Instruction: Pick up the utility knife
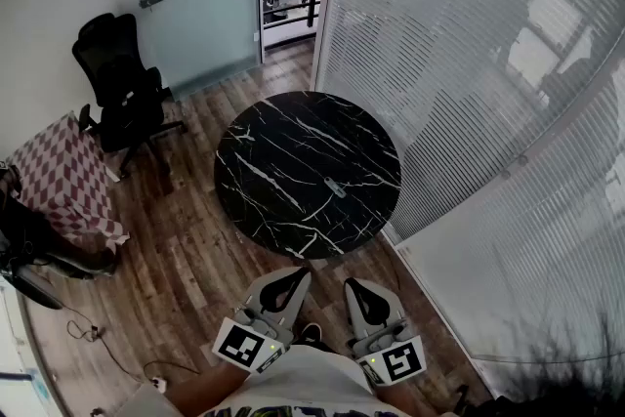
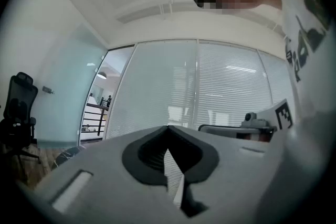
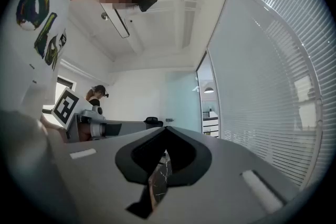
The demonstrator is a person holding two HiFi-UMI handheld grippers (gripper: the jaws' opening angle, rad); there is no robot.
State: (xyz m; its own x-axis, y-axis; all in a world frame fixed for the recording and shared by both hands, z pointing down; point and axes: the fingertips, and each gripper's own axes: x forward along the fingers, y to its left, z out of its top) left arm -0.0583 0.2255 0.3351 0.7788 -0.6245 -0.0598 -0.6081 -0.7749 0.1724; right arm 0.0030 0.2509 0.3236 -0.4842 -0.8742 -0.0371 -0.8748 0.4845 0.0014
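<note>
While the left gripper (image 1: 294, 276) and right gripper (image 1: 356, 288) hang pressed together and empty, the utility knife (image 1: 336, 187) lies well apart on the round marble table (image 1: 266, 146). Approach step pending: advance one gripper, then spread its jaws.

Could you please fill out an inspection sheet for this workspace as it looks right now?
Surface: round black marble table, holding a single item.
Job's things: utility knife, small and grey, lying near the table's middle, untouched.
Clutter: nothing seen on the table.
Grippers: left gripper and right gripper both shut and empty, held short of the table's near edge.
Cables: cable loose on the wooden floor at left.
Surroundings: black office chair, checked cloth, slatted blinds.
</note>
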